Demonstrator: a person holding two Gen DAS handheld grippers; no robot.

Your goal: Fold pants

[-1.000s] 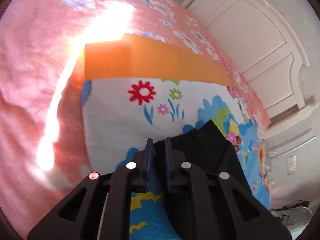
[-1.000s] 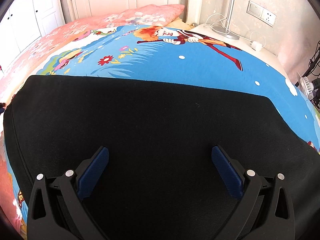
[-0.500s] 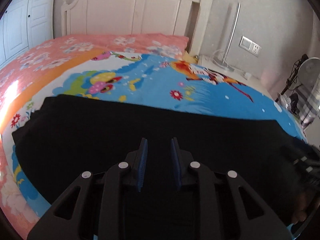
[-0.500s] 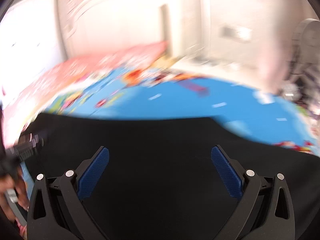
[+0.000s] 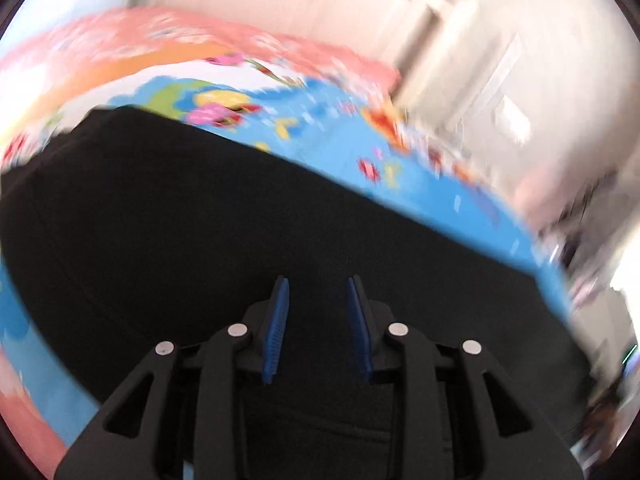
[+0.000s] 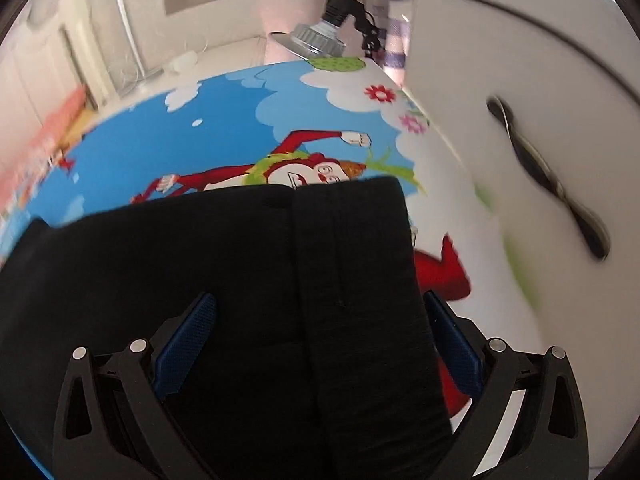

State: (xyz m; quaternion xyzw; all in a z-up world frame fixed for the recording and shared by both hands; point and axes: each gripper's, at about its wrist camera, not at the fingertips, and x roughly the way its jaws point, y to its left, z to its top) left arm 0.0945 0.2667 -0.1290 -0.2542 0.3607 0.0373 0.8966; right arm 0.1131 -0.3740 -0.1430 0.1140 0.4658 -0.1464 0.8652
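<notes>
Here, black pants [image 6: 248,300] lie folded on a bed's cartoon-print cover [image 6: 224,136]. Left gripper [image 5: 316,320] jaws are opening, nothing between; right gripper [image 6: 320,344] jaws stand wide apart above the pants.

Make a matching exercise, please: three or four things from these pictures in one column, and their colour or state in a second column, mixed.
Things:
1. pants
2. left gripper
3. right gripper
4. bed cover

Colour or state:
A. jaws wide apart, above the fabric
B. blue with cartoon figures
C. black, lying flat
D. jaws narrow and opening, nothing clamped between them

Pairs: 1-C, 2-D, 3-A, 4-B
</notes>
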